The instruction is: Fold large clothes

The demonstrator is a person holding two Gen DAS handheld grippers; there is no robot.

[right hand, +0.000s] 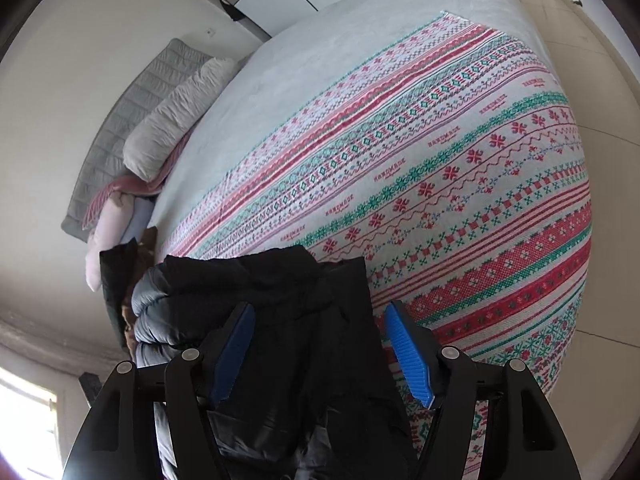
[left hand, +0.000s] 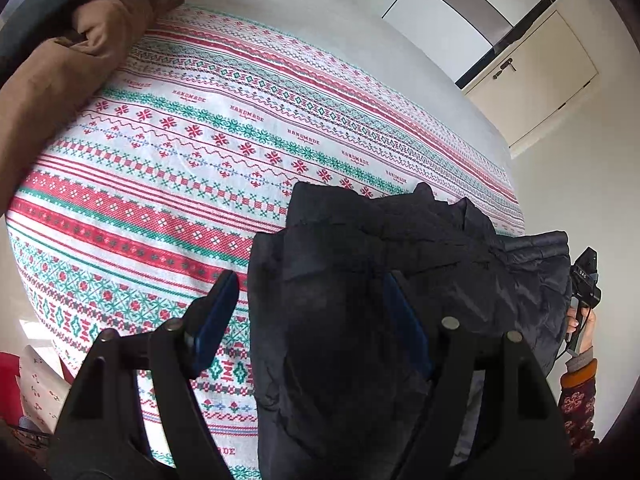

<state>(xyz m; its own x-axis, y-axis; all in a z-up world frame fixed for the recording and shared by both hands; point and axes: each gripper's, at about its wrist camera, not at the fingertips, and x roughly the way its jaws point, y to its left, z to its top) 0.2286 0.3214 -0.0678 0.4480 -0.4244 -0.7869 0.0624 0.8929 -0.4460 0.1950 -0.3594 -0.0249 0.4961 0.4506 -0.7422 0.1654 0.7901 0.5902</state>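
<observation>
A black puffer jacket (left hand: pixel 380 264) lies bunched at the near edge of the patterned bedspread (left hand: pixel 180 152). My left gripper (left hand: pixel 316 316) is open, its blue pads (left hand: pixel 216 320) wide apart, with the jacket's fabric draped between the fingers. In the right wrist view the same jacket (right hand: pixel 288 304) lies between the pads (right hand: pixel 408 352) of my right gripper (right hand: pixel 320 352), which is also open. The right gripper's body and the hand holding it show at the right edge of the left wrist view (left hand: pixel 584 284).
A brown garment (left hand: pixel 72 60) is heaped at the far left of the bed. Pillows (right hand: pixel 176 116) and a grey headboard (right hand: pixel 120 120) stand at the head. A wardrobe (left hand: pixel 532 80) and tiled floor (right hand: pixel 592 80) lie beyond the bed.
</observation>
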